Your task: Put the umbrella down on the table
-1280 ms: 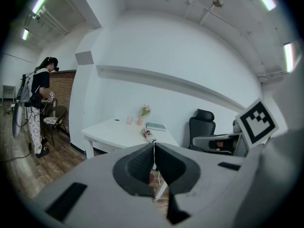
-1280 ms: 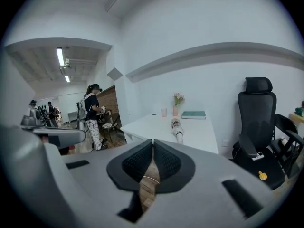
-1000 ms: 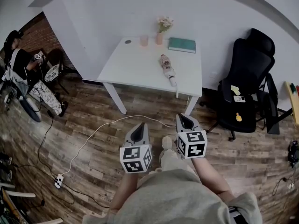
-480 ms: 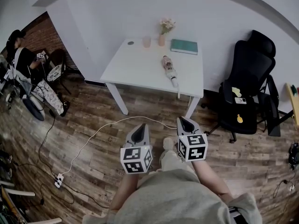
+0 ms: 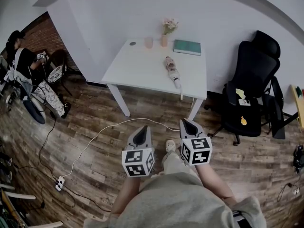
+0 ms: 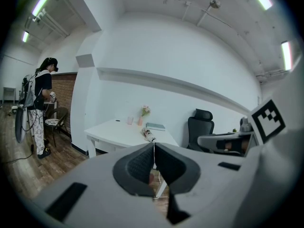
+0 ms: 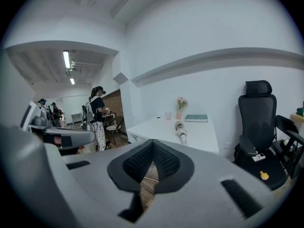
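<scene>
A folded, patterned umbrella (image 5: 172, 71) lies on the white table (image 5: 137, 65), its handle pointing at the near right edge; it also shows in the left gripper view (image 6: 148, 135) and the right gripper view (image 7: 180, 130). My left gripper (image 5: 141, 135) and right gripper (image 5: 188, 124) hang side by side over the wooden floor, well short of the table. Both are shut with nothing between the jaws: the pads meet at the tips in the left gripper view (image 6: 154, 148) and the right gripper view (image 7: 152, 146).
On the table's far edge stand a pink cup (image 5: 149, 42), a vase of flowers (image 5: 166, 30) and a green book (image 5: 187, 47). A black office chair (image 5: 249, 87) is right of the table. A white cable (image 5: 97, 137) and power strip (image 5: 59, 184) lie on the floor. A person (image 5: 21, 68) stands far left.
The view has shifted slightly between the oldest frame and now. Both grippers stay shut in about the same place; the umbrella lies unmoved on the table.
</scene>
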Motion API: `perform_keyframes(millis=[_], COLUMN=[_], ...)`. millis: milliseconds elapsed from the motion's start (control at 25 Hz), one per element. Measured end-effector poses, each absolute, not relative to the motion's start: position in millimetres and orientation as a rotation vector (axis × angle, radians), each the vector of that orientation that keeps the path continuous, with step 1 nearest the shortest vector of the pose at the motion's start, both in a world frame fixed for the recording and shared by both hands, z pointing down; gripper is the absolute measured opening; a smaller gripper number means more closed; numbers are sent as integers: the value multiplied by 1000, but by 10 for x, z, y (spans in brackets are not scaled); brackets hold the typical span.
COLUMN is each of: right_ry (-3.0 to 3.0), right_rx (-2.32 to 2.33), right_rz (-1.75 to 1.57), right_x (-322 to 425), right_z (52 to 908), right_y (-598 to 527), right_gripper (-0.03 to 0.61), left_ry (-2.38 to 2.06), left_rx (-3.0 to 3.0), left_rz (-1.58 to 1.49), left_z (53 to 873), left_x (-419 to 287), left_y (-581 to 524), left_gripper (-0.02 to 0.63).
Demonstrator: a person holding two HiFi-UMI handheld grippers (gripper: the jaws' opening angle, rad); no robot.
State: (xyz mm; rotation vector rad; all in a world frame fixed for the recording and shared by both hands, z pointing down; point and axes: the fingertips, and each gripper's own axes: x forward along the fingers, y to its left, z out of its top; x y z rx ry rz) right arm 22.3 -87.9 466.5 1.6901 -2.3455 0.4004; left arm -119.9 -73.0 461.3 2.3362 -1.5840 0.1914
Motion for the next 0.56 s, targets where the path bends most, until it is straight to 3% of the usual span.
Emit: perform_keyframes(millis=[560], right_ry=[-2371], right_rx=[1694], right_rz=[402], right_x=[254], right_z=[4636], right_y=[-953], right_gripper=[0], left_ry=[-1583], left_rx=[2330], left_rz=[200], left_z=[4629], left_x=[-1171], left_y=[-800], left_gripper=[8])
